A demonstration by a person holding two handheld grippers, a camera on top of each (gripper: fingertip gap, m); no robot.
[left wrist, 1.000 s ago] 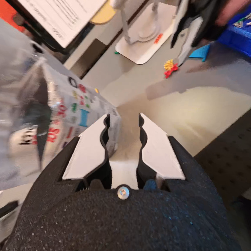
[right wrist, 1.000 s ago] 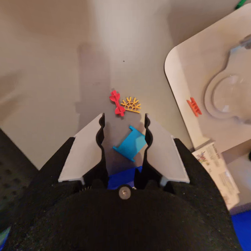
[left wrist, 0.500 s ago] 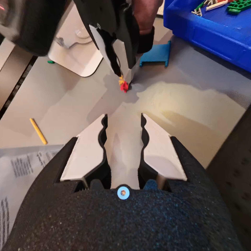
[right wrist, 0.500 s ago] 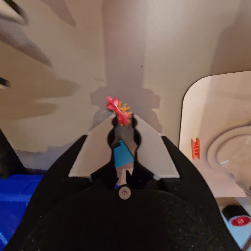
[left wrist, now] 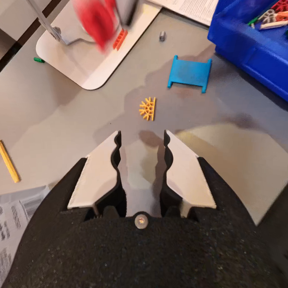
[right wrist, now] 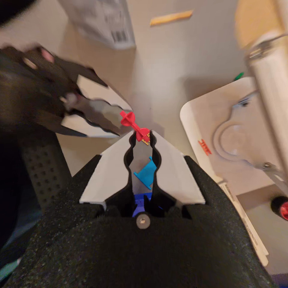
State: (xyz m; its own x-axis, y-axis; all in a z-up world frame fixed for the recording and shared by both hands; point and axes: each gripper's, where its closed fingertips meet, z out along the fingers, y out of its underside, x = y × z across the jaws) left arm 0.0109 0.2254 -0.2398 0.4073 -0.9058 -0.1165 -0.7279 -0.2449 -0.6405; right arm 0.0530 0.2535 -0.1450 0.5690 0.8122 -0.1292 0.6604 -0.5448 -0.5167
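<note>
My right gripper (right wrist: 142,132) is shut on one end of a small red rod-shaped toy piece (right wrist: 132,123) and holds it above the grey table. A yellow half-round connector (left wrist: 148,108) lies flat on the table just ahead of my open, empty left gripper (left wrist: 142,132). It peeks out behind the right fingertips in the right wrist view (right wrist: 147,141). A light blue flat panel (left wrist: 189,74) lies beyond it and shows between the right fingers (right wrist: 145,171). The left gripper (right wrist: 120,123) shows open, close to the free end of the red piece. A blurred red shape (left wrist: 96,20) hangs at the top of the left wrist view.
A white stand base (left wrist: 70,62) with an orange piece (left wrist: 120,39) on it stands at the back left. A blue bin (left wrist: 249,46) of toy parts is at the right. A yellow rod (left wrist: 9,163), a green bit (left wrist: 39,60), a grey cylinder (left wrist: 162,36) and printed papers (left wrist: 12,218) lie around. Spacing between my two grippers at the tips: around 11 cm. The green bit (left wrist: 39,60) is about 25 cm from both grippers' fingertips. My right wrist view (right wrist: 240,76) looks at it from another angle.
My right gripper has closed on the red piece and lifted it off the table, away from the yellow connector. My left gripper has swung round toward the yellow connector and stays open.
</note>
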